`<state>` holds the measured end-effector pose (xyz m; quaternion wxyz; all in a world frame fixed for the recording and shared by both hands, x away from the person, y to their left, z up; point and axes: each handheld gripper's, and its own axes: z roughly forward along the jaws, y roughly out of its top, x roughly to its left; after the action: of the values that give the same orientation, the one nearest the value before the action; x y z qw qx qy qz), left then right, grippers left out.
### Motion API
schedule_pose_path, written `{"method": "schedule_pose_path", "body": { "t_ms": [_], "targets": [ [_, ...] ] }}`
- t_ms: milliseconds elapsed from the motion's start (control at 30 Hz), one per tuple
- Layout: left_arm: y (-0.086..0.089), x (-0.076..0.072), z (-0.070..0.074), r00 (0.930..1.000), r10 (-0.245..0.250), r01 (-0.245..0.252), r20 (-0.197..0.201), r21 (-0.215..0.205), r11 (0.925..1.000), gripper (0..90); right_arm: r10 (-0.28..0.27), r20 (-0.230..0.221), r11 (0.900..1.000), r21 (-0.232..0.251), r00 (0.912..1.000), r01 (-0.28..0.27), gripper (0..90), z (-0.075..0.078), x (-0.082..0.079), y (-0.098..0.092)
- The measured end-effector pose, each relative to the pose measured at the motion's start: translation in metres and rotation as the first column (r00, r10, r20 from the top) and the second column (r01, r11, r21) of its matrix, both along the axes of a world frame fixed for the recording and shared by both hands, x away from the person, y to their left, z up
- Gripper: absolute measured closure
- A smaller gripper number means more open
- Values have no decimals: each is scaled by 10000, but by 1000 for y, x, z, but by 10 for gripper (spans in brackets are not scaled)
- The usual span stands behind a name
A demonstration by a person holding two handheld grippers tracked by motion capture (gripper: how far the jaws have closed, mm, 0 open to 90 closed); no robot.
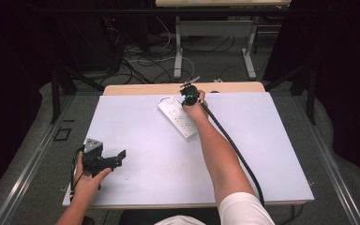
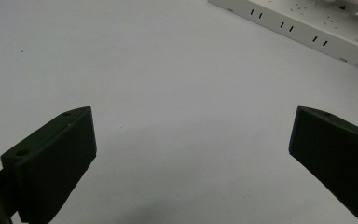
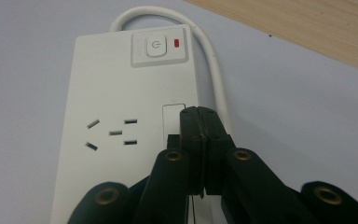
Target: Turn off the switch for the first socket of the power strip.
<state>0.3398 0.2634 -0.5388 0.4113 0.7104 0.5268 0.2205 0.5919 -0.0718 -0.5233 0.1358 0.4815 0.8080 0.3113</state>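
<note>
Looking down from the high view, the power strip (image 1: 180, 118) lies near the tabletop's far edge, the right gripper (image 1: 189, 92) over its switch end. The left gripper (image 2: 191, 154) idles near the front-left corner, jaws wide, empty. The right gripper view shows closed jaws, nothing between them, probably to press the power button (image 3: 154, 46).

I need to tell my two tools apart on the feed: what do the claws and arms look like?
Both claws are black with two blocky jaws. The left claw carries a grey three-cornered plate on top. The right claw has brass-coloured rivets on its linkage, and a thick black cable trails along the forearm. The right arm wears a short white sleeve.
</note>
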Motion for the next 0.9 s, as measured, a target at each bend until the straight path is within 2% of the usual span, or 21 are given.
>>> {"method": "schedule_pose_path", "body": {
  "t_ms": [33,267,333,367,400,433,600,667,733,833,900],
  "targets": [
    [0,0,0,10000,-14,14,-12,12,10000,5,-169,-73,9998,57,9998,170,900,-1,0,1],
    [0,0,0,10000,-21,21,-36,35,10000,5,-128,-83,9999,102,9999,129,900,-1,0,1],
    [0,0,0,10000,-19,19,-30,11,10000,5,-326,-243,9994,56,9992,328,900,0,0,1],
    [0,0,0,10000,-19,19,-27,6,10000,5,-296,-74,9993,210,9995,297,900,-2,0,0],
    [0,0,0,10000,-20,20,-31,12,10000,5,-334,-175,9993,145,9993,337,900,-1,0,0],
    [0,0,0,10000,-19,19,-28,13,10000,5,-295,-37,9993,233,9996,296,900,-2,0,0],
    [0,0,0,10000,-18,18,-41,26,10000,5,-355,-303,9993,131,9989,359,900,0,0,-1],
    [0,0,0,10000,-16,16,-35,19,10000,5,-337,-277,9993,124,9990,341,898,0,0,-1],
    [0,0,0,10000,-9,9,-45,20,10000,5,-239,-131,9990,366,9996,244,895,-2,1,-2],
    [0,0,0,10000,-6,6,-39,18,10000,5,-221,-190,9987,452,9996,230,893,-1,0,0],
    [0,0,0,10000,-2,2,-47,18,10000,5,-277,-262,9991,318,9993,285,893,0,0,1]
  ]
}}
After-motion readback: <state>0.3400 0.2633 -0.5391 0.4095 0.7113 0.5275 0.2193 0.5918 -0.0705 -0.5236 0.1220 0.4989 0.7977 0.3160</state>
